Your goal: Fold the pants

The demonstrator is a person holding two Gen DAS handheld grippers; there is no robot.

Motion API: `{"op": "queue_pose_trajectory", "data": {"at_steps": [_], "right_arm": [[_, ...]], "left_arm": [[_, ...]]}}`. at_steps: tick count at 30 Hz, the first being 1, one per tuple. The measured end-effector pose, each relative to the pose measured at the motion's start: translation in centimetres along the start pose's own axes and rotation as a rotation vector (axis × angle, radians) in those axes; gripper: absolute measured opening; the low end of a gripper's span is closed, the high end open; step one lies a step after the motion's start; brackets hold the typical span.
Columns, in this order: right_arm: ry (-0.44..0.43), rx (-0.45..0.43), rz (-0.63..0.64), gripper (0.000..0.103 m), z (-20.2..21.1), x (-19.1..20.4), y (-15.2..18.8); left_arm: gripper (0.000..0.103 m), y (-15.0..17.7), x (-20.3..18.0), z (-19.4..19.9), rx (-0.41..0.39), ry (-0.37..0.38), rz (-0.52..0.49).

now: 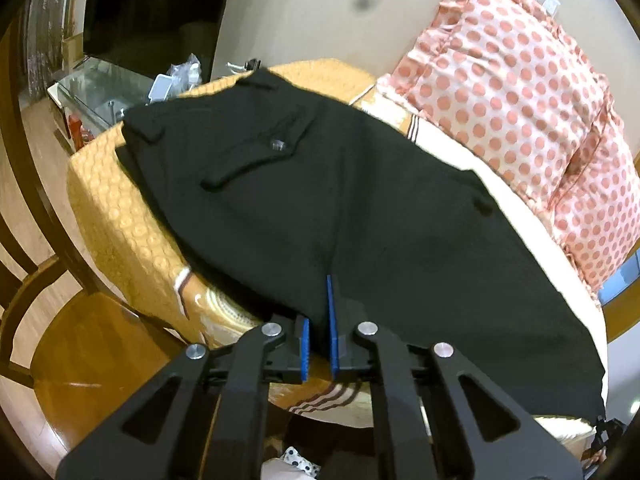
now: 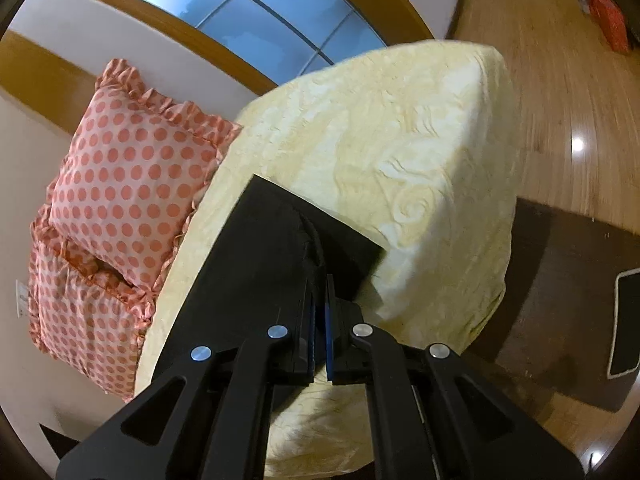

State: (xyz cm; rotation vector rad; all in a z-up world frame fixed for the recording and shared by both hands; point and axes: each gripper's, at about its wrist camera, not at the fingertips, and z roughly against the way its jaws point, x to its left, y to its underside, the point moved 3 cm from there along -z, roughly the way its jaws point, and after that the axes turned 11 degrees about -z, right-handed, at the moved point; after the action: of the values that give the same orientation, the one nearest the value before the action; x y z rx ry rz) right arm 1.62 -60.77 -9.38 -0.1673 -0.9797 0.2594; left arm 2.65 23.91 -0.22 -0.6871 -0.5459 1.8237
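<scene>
Left gripper point(image 1: 319, 344) and right gripper point(image 2: 319, 320) both clamped on black pants point(image 1: 320, 200); keep edges level, tension even, fold onto bed point(image 2: 420, 140).

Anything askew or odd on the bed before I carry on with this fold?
Nothing stands out. The black pants lie fairly flat on the bed, both tongs, left and right, pinching fabric. The polka-dot pillows sit clear alongside.

both wrist views close over bed point(image 2: 420, 128), facing opposite ends; share pants point(image 1: 320, 200), pillows point(image 1: 520, 100).
</scene>
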Motion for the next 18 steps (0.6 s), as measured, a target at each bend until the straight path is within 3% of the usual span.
{"op": "queue_pose_trajectory", "data": {"at_steps": [8, 11, 13, 14, 16, 18], "right_arm": [[0.001, -0.037, 0.079, 0.003, 0.0, 1.2, -0.2], [0.042, -0.024, 0.115, 0.003, -0.4, 1.0, 0.1], [0.051, -0.036, 0.125, 0.008, 0.3, 0.6, 0.1], [0.074, -0.054, 0.130, 0.012, 0.9, 0.5, 0.0], [0.072, -0.095, 0.141, 0.018, 2.0, 0.4, -0.5], [0.078, -0.168, 0.155, 0.060, 3.4, 0.5, -1.0]], "left_arm": [[0.015, 0.8, 0.2, 0.5, -0.071, 0.022, 0.013], [0.022, 1.3, 0.0, 1.3, -0.100, 0.010, 0.000], [0.033, 1.4, -0.1, 2.3, -0.127, -0.032, -0.007], [0.046, 1.3, -0.1, 3.0, -0.150, -0.062, -0.010], [0.053, 1.1, -0.4, 4.4, -0.207, -0.100, -0.026], [0.065, 0.7, -2.0, 6.2, -0.292, -0.119, -0.081]]}}
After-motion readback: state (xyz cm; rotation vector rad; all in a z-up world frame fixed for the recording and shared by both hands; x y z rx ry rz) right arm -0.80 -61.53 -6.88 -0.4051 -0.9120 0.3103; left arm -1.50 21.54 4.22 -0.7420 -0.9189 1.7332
